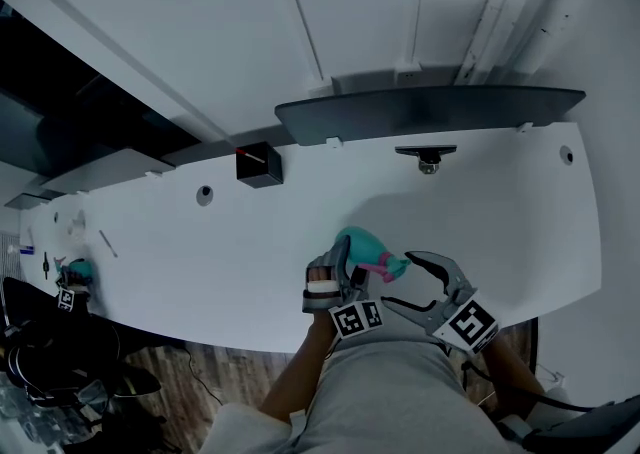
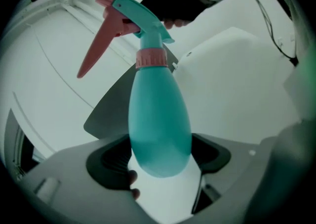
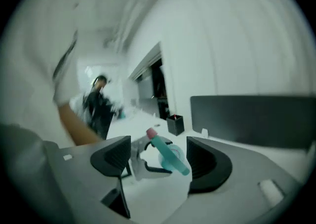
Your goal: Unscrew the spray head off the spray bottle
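Note:
A teal spray bottle (image 1: 358, 245) with a teal spray head (image 2: 140, 17), pink trigger (image 2: 98, 40) and pink collar (image 2: 151, 57) is held above the white table's front edge. My left gripper (image 1: 338, 280) is shut on the bottle's rounded lower body (image 2: 160, 129), its two dark pads against either side. The spray head sits on the bottle's neck. My right gripper (image 1: 400, 282) stands wide open just right of the spray head, its jaws on either side of the nozzle end without touching. In the right gripper view the bottle (image 3: 170, 156) lies beyond the open pads (image 3: 116, 156).
The white table (image 1: 500, 222) runs across the view, and a dark screen panel (image 1: 430, 112) stands along its far edge. On the table's back sits a small black box (image 1: 258, 164). Another teal object (image 1: 74, 270) lies at the far left. A person's lap fills the bottom.

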Motion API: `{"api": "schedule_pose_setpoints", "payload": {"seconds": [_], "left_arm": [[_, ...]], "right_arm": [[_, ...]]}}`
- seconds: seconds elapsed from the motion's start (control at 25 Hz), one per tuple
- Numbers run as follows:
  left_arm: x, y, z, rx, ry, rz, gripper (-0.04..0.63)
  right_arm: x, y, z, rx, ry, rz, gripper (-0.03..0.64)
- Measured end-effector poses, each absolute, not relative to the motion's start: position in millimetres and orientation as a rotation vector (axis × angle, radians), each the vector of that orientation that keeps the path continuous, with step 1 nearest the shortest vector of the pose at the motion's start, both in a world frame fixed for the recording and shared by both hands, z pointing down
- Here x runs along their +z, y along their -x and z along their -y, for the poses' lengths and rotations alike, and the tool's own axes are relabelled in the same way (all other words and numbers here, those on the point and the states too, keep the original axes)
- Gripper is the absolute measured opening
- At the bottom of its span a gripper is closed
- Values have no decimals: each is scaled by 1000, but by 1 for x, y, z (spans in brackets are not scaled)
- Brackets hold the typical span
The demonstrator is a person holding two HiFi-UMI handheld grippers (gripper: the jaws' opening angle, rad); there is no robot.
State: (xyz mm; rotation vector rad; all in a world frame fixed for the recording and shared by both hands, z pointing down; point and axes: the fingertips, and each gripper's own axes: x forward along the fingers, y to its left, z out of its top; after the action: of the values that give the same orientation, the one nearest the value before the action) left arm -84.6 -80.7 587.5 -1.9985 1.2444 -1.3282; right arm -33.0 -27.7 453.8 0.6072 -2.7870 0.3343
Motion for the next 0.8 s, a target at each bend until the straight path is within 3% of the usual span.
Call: {"api": "schedule_pose_setpoints", "payload": {"seconds": [0.08, 0.2, 0.28, 0.44, 0.64, 0.8], "left_arm": [[584, 93, 85, -1329, 1959, -1271, 374], [574, 97, 88, -1305, 1874, -1273, 374], [565, 93, 88, -1273, 1808, -1254, 373], [563, 83, 85, -1258, 1738, -1190, 373], [566, 77, 82, -1286, 1717, -1134, 373], [569, 80, 80, -1288, 1745, -1139, 373]], "right_arm": [[450, 11, 40, 1128, -842, 2798, 357], [481, -20, 46, 2438, -1093, 2257, 357], [493, -18, 43, 2790, -1094, 1977, 357], [506, -3, 42, 2707, -1114, 1917, 351], [524, 3, 42, 2548, -1174, 1922, 167], [509, 17, 45, 1929, -973, 2303, 129]]}}
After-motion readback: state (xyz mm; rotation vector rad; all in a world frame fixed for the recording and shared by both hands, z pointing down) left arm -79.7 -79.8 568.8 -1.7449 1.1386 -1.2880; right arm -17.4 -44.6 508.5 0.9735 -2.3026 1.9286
